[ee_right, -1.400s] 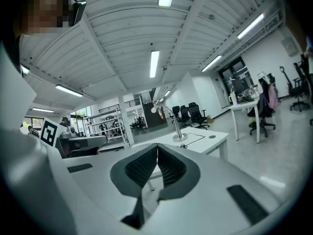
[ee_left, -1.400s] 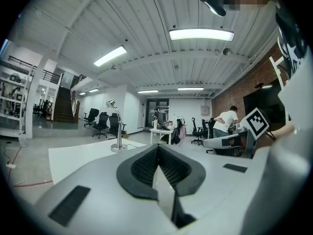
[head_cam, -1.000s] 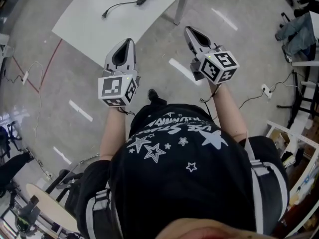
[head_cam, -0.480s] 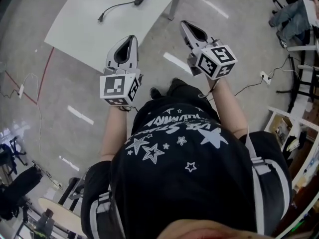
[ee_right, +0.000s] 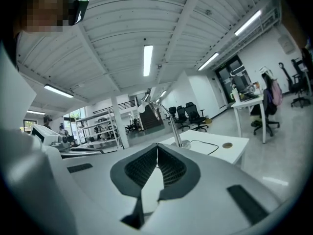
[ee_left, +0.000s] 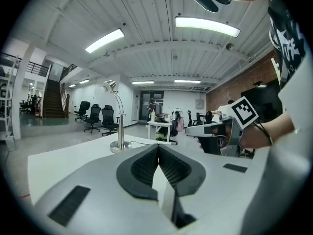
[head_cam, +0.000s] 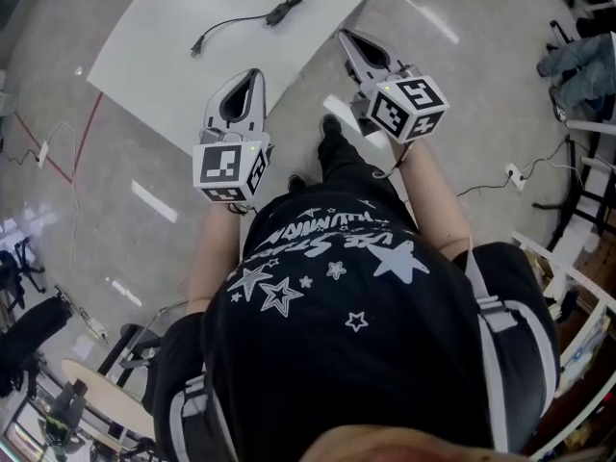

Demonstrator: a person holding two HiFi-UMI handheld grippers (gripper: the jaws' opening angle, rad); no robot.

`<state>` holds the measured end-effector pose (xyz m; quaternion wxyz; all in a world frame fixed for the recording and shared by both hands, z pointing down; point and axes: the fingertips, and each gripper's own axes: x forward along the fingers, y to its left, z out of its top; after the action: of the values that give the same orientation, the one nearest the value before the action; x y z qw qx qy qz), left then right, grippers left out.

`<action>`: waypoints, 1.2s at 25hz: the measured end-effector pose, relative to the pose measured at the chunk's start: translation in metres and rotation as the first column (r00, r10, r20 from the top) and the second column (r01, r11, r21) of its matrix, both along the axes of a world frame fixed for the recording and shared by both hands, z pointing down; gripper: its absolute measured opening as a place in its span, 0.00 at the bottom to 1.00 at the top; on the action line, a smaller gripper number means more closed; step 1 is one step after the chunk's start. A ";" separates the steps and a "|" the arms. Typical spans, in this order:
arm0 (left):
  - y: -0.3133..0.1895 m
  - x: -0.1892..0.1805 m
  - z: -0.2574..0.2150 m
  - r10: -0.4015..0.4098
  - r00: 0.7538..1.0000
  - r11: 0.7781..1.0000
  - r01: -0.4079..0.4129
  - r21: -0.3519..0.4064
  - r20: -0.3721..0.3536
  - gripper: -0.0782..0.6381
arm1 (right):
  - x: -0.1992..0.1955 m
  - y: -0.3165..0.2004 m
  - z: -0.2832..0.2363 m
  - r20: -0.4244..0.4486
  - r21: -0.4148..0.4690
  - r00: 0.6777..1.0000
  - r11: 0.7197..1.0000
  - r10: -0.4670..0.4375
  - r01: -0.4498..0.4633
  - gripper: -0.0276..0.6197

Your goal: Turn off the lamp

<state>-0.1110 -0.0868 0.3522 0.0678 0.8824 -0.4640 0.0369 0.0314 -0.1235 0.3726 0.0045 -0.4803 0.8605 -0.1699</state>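
Left gripper view: the lamp (ee_left: 120,145) stands on the bench (ee_left: 58,158) at eleven o'clock, well beyond the left tongs (ee_left: 158,151) — pressed together, empty. The right tongs (ee_right: 157,148) — likewise closed — have it at one o'clock.

I see a white table (head_cam: 164,65) across the upper left of the head view, a red floor line (head_cam: 84,138) to its left and a white power strip (head_cam: 513,174) at right. In the left gripper view, office chairs (ee_left: 93,117) and a staircase (ee_left: 53,101) sit at left.
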 end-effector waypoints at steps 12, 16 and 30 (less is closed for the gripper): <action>-0.093 0.048 0.038 -0.159 0.986 0.985 0.162 -0.064 0.049 0.12 | 0.032 -0.132 0.015 0.044 -0.026 0.982 0.982 -0.184 0.186 0.05; -0.115 0.048 0.052 -0.181 0.980 0.977 0.189 -0.094 0.089 0.12 | 0.026 -0.154 0.018 0.070 -0.046 0.969 0.970 -0.237 0.240 0.05; -0.137 0.026 0.090 -0.182 0.968 0.963 0.211 -0.167 0.173 0.13 | -0.012 -0.179 0.030 0.057 -0.081 0.940 0.937 -0.335 0.339 0.05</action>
<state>-0.0846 -0.2241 0.4424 0.1156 0.8162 -0.5481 0.1417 0.0196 -0.3026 0.4022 -0.0277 -0.3219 0.9212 -0.2167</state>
